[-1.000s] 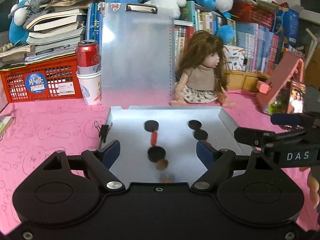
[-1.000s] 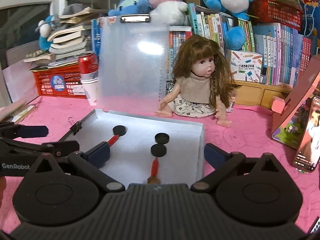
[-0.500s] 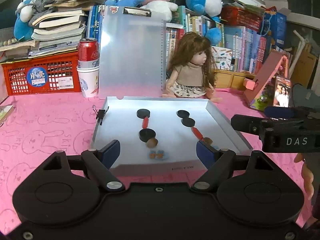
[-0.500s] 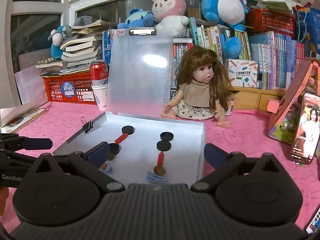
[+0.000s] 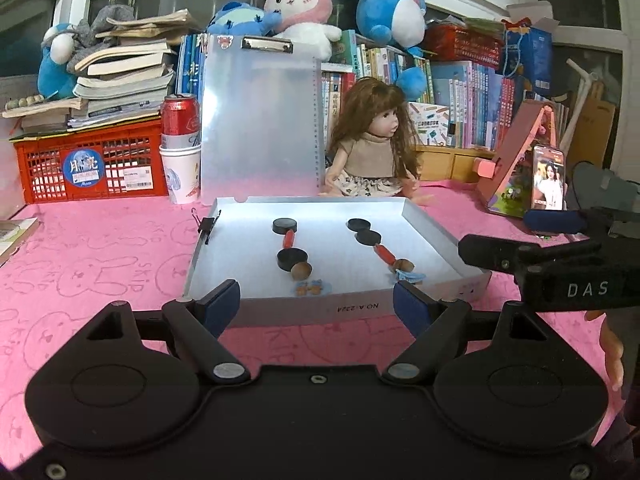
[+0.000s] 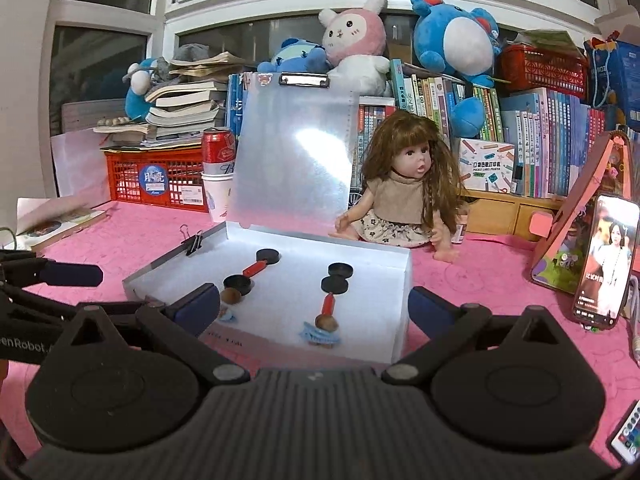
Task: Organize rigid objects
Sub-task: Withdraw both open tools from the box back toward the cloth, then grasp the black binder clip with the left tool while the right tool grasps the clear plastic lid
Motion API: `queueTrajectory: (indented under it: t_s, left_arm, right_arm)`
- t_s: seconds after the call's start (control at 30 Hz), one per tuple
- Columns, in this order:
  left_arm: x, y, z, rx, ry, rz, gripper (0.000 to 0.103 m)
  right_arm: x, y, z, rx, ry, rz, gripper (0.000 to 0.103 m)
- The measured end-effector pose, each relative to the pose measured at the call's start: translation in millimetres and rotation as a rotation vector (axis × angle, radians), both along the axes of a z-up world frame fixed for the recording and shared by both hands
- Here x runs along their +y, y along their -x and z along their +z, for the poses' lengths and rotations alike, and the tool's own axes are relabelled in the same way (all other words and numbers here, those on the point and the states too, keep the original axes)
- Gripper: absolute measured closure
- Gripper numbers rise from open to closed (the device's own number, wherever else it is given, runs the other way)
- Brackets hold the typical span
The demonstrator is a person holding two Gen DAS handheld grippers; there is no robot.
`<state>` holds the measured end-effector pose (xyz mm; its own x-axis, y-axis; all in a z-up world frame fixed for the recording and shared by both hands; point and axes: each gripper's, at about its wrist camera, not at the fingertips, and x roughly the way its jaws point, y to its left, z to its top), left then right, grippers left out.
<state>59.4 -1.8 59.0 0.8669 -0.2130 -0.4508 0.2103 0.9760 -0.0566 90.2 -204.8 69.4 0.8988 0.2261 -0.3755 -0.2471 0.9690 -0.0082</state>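
Both units have backed away from the tray (image 5: pixel 430 236); its near wall, cut off a second ago, now shows whole. Left hand-held gripper (image 5: pixel 316 300): jaws wide, nothing between them. Right hand-held gripper (image 6: pixel 314 308): wide, empty. Tray sits on the pink worktop (image 5: pixel 100 264) at 12 o'clock from both. Inside it, black discs (image 5: pixel 285 225), red pegs (image 5: pixel 289 238) and brown knobs (image 5: pixel 301 271) lie unmoved.

both grippers have drawn back from the open translucent case (image 5: pixel 328 248): the left gripper (image 5: pixel 318 304), whose jaws earlier reached over its floor, now hangs short of the near wall above the pink surface (image 5: pixel 100 264). the right gripper (image 6: pixel 314 308) has likewise retreated, bringing the case's front edge and more surrounding shelves into view.
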Motion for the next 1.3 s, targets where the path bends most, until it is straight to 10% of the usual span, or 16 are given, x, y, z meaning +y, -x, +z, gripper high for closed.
queueTrajectory:
  t_s: [0.9, 1.3]
  left_arm:
    - [1.9, 40.6, -46.1, -0.026, -0.048, -0.004, 0.02]
    - [2.4, 33.4, -58.9, 0.054, -0.024, -0.034, 0.053]
  right_arm:
    - [6.6, 56.5, -56.0, -0.059, 0.078, 0.111, 0.0]
    - [20.6, 55.3, -66.5, -0.017, 0.126, 0.189, 0.0]
